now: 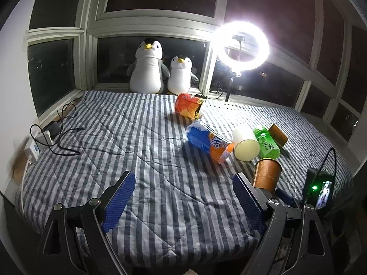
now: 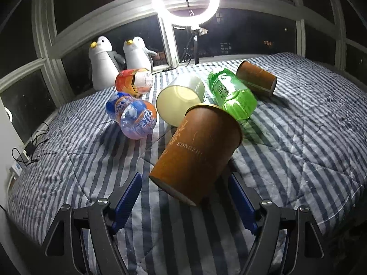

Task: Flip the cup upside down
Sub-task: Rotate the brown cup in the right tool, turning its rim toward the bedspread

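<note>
A brown paper cup (image 2: 195, 151) stands tilted on the striped bedspread, rim up and away, just ahead of my right gripper (image 2: 184, 197). The right gripper's blue fingers (image 2: 128, 197) are spread on either side of the cup's base, and I see no contact. In the left wrist view the same cup (image 1: 267, 171) shows beyond the right fingertip of my left gripper (image 1: 183, 197), which is open and empty over the bed. A second brown cup (image 2: 257, 78) lies on its side farther back.
A cream cup (image 2: 181, 98), a green bottle (image 2: 231, 96), a blue-orange bottle (image 2: 135, 119) and an orange cup (image 2: 135, 80) lie on the bed (image 2: 298, 137). Two plush penguins (image 1: 146, 68) and a ring light (image 1: 243, 45) stand at the window. Cables and a power strip (image 1: 39, 142) lie left.
</note>
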Tool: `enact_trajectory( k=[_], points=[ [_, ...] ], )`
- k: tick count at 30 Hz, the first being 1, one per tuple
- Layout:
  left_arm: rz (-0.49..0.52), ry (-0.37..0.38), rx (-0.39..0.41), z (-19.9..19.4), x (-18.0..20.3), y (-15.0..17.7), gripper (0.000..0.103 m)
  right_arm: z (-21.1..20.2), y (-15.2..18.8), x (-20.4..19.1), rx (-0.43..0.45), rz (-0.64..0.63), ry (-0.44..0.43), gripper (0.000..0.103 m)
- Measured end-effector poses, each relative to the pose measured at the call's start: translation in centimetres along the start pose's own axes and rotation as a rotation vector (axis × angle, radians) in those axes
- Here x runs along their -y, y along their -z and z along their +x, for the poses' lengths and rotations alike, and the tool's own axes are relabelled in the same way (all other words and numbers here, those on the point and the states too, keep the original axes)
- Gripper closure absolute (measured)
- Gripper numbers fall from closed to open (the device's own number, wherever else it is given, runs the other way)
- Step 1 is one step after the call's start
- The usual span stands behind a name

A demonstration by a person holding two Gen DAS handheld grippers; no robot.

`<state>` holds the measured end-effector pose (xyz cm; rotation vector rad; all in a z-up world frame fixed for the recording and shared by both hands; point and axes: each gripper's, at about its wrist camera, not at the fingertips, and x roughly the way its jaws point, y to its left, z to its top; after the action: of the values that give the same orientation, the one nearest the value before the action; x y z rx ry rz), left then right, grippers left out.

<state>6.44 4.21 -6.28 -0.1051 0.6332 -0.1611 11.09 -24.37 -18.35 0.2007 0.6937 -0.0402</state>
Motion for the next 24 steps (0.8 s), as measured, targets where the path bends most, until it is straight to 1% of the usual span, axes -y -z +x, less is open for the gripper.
enact_trajectory(
  k=[3,4,5,9,13,17,24],
  points=[
    [-0.008,-0.004,0.003,-0.2,-0.5,0.0,0.014,0.6,0.1,-0.3,-0.009,-0.019,0.022,0.029],
    [-0.009,-0.005,0.004,-0.2,-0.6,0.0,0.014,0.7,0.1,-0.3,-0.013,-0.024,0.023,0.034],
    [-0.011,-0.007,0.006,-0.3,-0.6,0.0,0.014,0.6,0.1,-0.1,-0.014,-0.024,0.021,0.041],
    [-0.014,0.001,0.011,-0.3,-0.5,0.0,0.014,0.1,0.2,0.5,-0.032,-0.05,0.005,0.042],
    [-0.013,0.023,0.007,0.0,0.0,0.0,0.014,-1.0,0.3,0.8,-0.034,-0.113,-0.002,0.044],
    [-0.011,0.043,-0.001,0.3,0.7,0.1,0.014,-2.2,-0.1,1.1,-0.047,-0.177,-0.03,0.044],
    [0.0,0.055,-0.007,0.7,1.7,0.3,0.014,-3.5,-1.4,1.9,-0.026,-0.238,-0.039,0.05]
  ],
)
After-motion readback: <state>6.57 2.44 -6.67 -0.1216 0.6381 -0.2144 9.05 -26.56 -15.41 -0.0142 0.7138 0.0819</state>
